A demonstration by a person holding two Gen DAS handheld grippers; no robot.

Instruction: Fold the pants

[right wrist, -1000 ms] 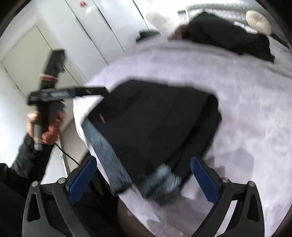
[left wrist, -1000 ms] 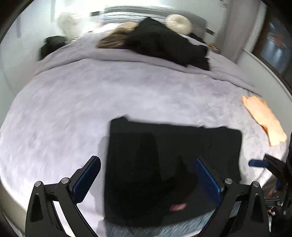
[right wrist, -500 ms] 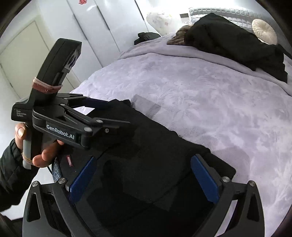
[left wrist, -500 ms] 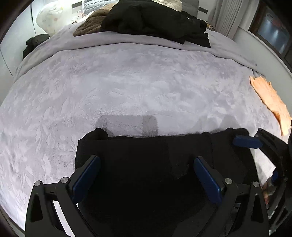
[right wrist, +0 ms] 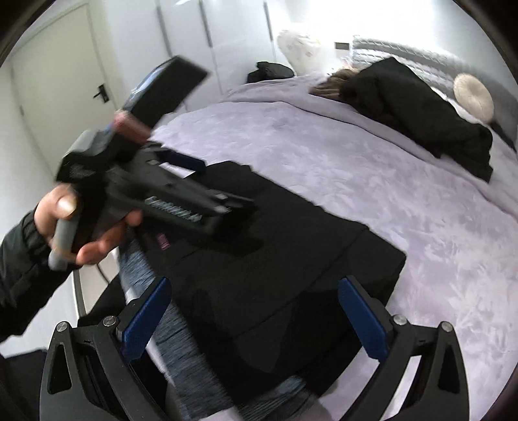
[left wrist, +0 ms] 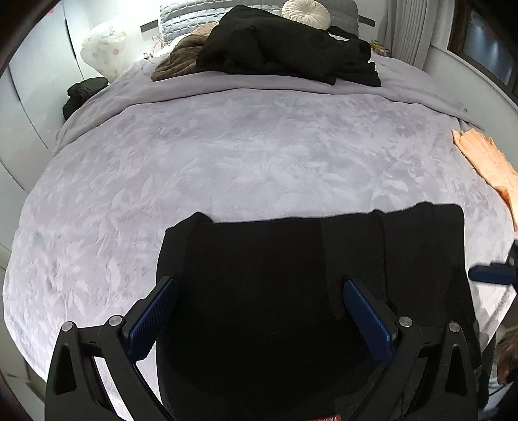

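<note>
The black, matte-fabric pants (left wrist: 310,291) lay folded into a broad rectangle at the near edge of the bed, filling the lower centre of the left wrist view; a crease ran down the right part, and a small red label showed at the bottom edge. In the right wrist view the same pants (right wrist: 275,275) sat in the lower middle of the frame, a grey-blue knitted band at their lower left.

The left hand-held gripper (left wrist: 259,317) hung over the pants with its ribbed blue pads (left wrist: 152,317) spread wide, gripping nothing. The right hand-held gripper (right wrist: 252,320) was likewise spread wide and empty above the folded cloth. The left tool appeared blurred at the left of the right wrist view, its grey handle in a hand (right wrist: 81,226) with a dark sleeve.

The plush lavender bedspread (left wrist: 242,155) had a soft leaf-embossed nap. A heap of crumpled black clothing (left wrist: 285,48) lay at the top centre, beside a brown quilted garment (left wrist: 181,58) and a round cream pleated cushion (left wrist: 306,11). A wrinkled orange cloth (left wrist: 485,165) lay at the right edge.
</note>
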